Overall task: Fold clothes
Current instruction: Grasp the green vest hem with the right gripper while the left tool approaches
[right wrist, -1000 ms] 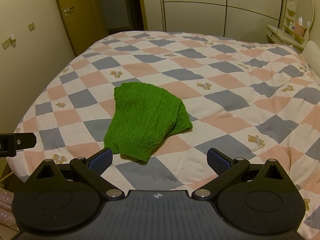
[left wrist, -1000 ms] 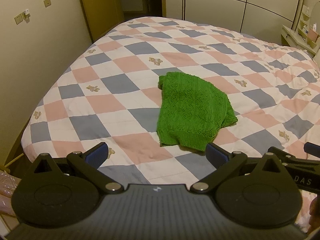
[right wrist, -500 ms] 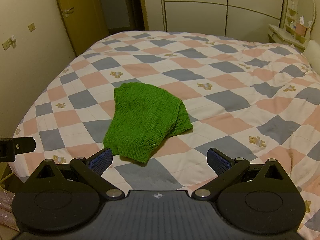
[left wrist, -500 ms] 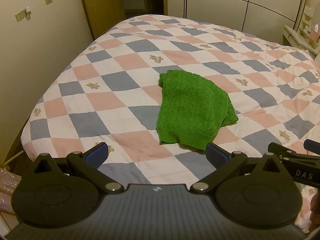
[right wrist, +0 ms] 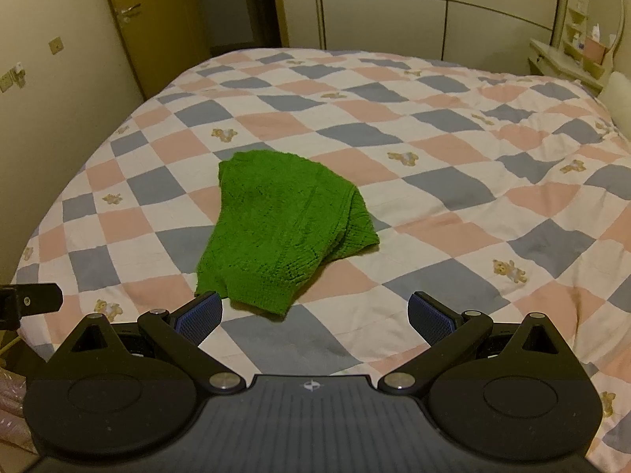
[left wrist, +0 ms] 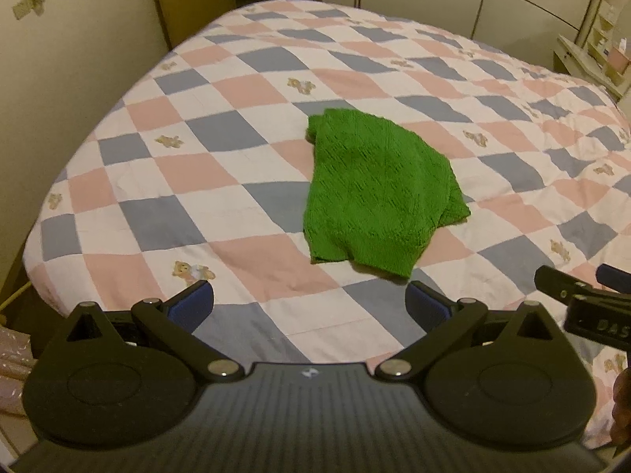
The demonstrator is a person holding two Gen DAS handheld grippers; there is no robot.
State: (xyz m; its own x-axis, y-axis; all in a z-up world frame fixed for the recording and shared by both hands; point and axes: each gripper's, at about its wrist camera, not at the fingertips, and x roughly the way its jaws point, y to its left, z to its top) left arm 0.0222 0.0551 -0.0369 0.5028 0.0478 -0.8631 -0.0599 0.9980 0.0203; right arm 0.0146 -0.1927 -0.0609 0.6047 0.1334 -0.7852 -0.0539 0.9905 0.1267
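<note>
Lying on the bed (left wrist: 244,181) is a green knitted sweater (left wrist: 378,193), folded into a loose bundle whose ribbed hem is facing the cameras and whose right edge is showing stacked layers. It is resting on the quilt (right wrist: 453,181), a patchwork of pink, grey-blue and white diamonds dotted with small teddy bears, nearer the foot of the bed than the far side. Both tools are hovering over the near edge of the bed with nothing in them. The left gripper (left wrist: 309,303) is standing wide, its blue pads (left wrist: 193,303) well apart, and the sweater's hem is sitting just beyond them, toward the right pad. The right gripper (right wrist: 315,313) is likewise spread wide, its left pad (right wrist: 199,315) overlapping the near corner of the hem in that view, though contact cannot be judged. Part of the right tool is showing at the right edge of the left view, and part of the left tool at the left edge of the right view. A wooden door (right wrist: 130,27) and pale wardrobe panels (right wrist: 394,8) are standing behind the bed.
</note>
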